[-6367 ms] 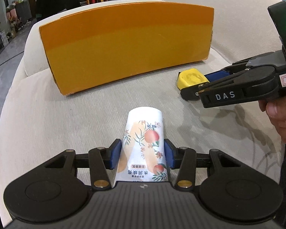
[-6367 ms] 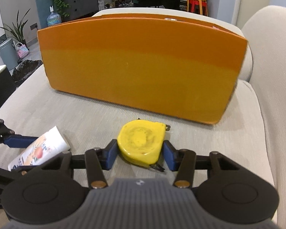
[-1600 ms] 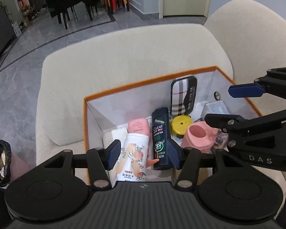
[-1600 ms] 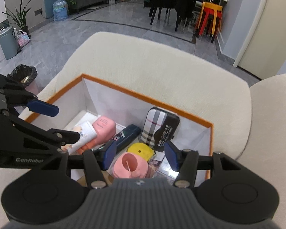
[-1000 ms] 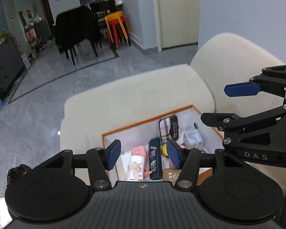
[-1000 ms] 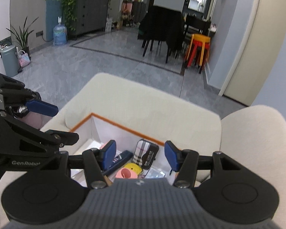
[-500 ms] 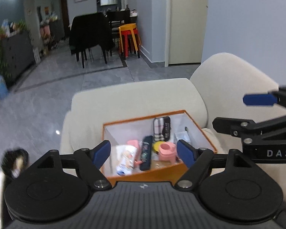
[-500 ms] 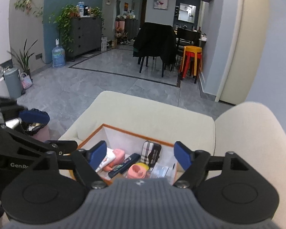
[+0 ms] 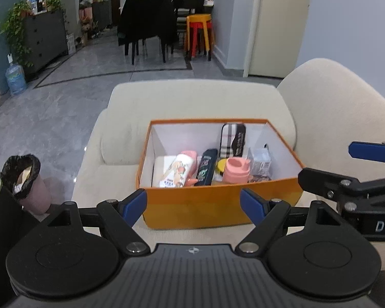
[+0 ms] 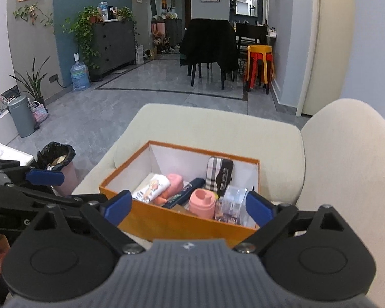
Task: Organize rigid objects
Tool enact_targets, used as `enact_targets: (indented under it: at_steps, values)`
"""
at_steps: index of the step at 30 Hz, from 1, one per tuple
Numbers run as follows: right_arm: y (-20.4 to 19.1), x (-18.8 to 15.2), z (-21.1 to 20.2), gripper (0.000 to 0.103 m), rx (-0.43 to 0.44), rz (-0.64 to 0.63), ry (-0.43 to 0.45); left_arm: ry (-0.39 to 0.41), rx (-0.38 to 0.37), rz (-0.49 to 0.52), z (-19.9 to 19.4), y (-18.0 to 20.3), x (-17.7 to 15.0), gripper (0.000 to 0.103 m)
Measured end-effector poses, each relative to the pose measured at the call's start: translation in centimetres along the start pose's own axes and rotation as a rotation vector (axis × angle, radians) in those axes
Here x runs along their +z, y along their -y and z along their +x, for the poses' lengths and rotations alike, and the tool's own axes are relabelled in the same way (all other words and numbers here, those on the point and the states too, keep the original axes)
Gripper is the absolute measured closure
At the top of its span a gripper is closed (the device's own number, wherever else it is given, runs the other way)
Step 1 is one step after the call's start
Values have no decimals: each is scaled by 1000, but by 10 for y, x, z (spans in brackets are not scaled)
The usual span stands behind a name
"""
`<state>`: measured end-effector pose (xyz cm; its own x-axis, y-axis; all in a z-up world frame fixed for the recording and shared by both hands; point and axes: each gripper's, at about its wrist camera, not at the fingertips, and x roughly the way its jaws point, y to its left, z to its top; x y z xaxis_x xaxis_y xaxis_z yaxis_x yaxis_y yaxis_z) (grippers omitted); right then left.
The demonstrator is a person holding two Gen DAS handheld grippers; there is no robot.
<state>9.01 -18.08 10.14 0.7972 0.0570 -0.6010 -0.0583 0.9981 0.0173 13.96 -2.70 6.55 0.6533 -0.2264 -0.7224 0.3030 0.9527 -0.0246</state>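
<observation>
Left wrist view shows my left gripper [image 9: 193,202] with its blue pads spread wide and nothing between them. My right gripper [image 10: 190,208] has just been opening too — its pads stand far apart and hold nothing.

The open orange cardboard box with white inside walls [image 9: 218,209] sits on the cream fabric sofa seat [image 9: 192,97], just past both pairs of pads. All the task's things lie inside this box. At the left end of the box is a white squeeze tube with orange fruit pictures [image 9: 178,170], and a pink bottle [image 9: 190,154] lies touching it. Next to those, near the middle of the box, is a dark shampoo bottle [image 9: 206,166]. A round pink cup [image 9: 234,170] stands near the box's front wall, with a yellow tape measure [image 9: 220,165] peeking out just behind it. A plaid case with a black band [image 9: 232,140] leans upright on the box's back wall. A clear plastic packet [image 9: 259,160] sits at the right end.

Left of the box, off the sofa, stands a bin with a black bag [image 9: 23,177].
</observation>
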Motion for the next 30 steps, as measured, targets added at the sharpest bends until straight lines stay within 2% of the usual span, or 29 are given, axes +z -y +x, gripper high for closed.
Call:
enact_targets:
  at_steps: [12, 30]
  values:
    - [7, -27, 47, 8, -18, 33, -105, -94, 18, 1, 44, 1, -16, 7]
    - [11, -30, 68, 8, -27, 30, -140, -109, 26, 2, 52, -1, -8, 7]
